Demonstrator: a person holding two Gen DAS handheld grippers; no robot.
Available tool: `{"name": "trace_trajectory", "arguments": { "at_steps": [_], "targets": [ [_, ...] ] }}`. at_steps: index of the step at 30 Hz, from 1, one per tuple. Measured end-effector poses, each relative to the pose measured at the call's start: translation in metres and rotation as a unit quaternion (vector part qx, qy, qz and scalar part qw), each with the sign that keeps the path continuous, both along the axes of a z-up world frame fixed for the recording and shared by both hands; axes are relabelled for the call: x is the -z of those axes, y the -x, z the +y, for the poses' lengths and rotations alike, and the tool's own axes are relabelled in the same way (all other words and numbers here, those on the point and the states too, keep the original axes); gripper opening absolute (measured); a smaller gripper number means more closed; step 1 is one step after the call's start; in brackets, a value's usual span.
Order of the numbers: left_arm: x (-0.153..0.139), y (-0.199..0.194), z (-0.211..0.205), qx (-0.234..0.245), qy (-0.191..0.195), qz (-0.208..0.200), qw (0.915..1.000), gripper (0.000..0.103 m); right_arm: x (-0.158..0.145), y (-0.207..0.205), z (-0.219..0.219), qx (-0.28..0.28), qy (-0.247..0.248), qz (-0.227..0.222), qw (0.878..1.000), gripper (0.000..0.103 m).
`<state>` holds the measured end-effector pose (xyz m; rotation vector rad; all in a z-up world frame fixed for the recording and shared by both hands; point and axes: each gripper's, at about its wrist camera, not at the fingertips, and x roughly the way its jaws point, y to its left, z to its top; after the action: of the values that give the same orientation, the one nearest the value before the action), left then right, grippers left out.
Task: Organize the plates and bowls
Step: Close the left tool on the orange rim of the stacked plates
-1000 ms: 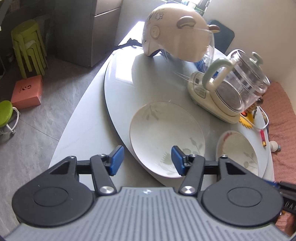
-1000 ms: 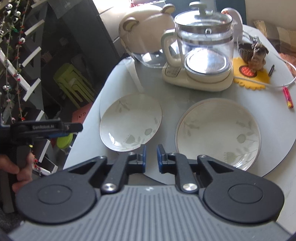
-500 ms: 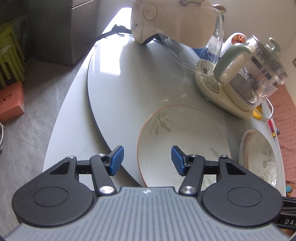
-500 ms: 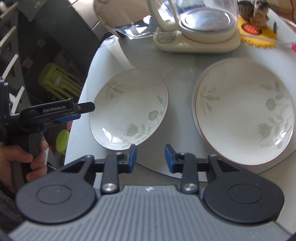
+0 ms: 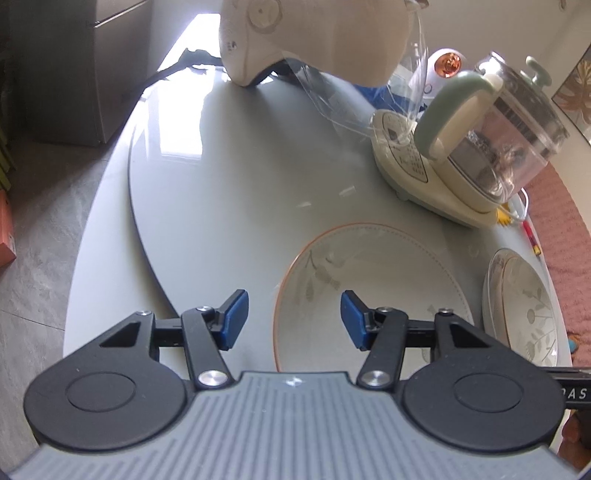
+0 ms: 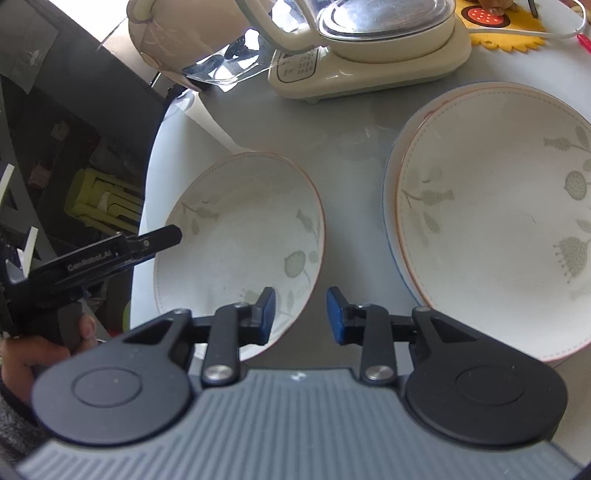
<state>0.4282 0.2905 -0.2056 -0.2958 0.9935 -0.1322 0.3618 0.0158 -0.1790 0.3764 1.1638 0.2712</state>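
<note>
Two cream plates with grey flower prints and thin orange rims lie on the glass turntable [image 5: 221,166]. My left gripper [image 5: 294,319] hovers over the left plate [image 5: 373,295], whose left rim shows between the jaws. The jaws are closing and the blue pads do not touch the plate. The right wrist view shows one black finger [image 6: 162,238] over the left plate [image 6: 240,251]. My right gripper [image 6: 300,315] hangs over the gap between the two plates, jaws closing on nothing. The right plate [image 6: 491,221] seems to rest on another plate.
A glass kettle on a cream base [image 5: 480,147] and a cream helmet with a clear visor [image 5: 314,37] stand behind the plates. A yellow mat [image 6: 495,33] and a red pen [image 5: 532,240] lie at the right. The table edge runs along the left.
Both grippers have sunk closer to the plates. The left one has shifted onto the left plate's rim. The right jaws stand wider than a second ago.
</note>
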Motion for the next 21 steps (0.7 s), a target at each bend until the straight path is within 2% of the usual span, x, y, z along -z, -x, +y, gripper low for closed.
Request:
{"name": "trace_trajectory", "arguments": {
  "at_steps": [4,10,12,15,21],
  "targets": [
    [0.004,-0.009,-0.002,0.007,0.001,0.0,1.0,0.048,0.006,-0.008,0.003,-0.001,0.015,0.003,1.0,0.025],
    [0.013,-0.02,0.0,0.015,0.028,0.017,0.9993,0.036,0.009,-0.017,0.001,0.002,0.008,0.004,1.0,0.017],
    [0.017,-0.022,0.002,0.012,0.037,0.02,0.999,0.033,0.011,-0.019,0.002,0.0,0.014,0.01,1.0,0.012],
    [0.02,-0.022,0.007,0.0,0.045,0.024,0.9987,0.025,0.011,-0.021,0.002,-0.002,0.012,0.01,1.0,0.011],
    [0.021,-0.019,0.012,-0.002,0.06,0.028,0.9978,0.021,0.013,-0.022,-0.002,0.003,0.0,0.014,1.0,0.011]
  ]
}}
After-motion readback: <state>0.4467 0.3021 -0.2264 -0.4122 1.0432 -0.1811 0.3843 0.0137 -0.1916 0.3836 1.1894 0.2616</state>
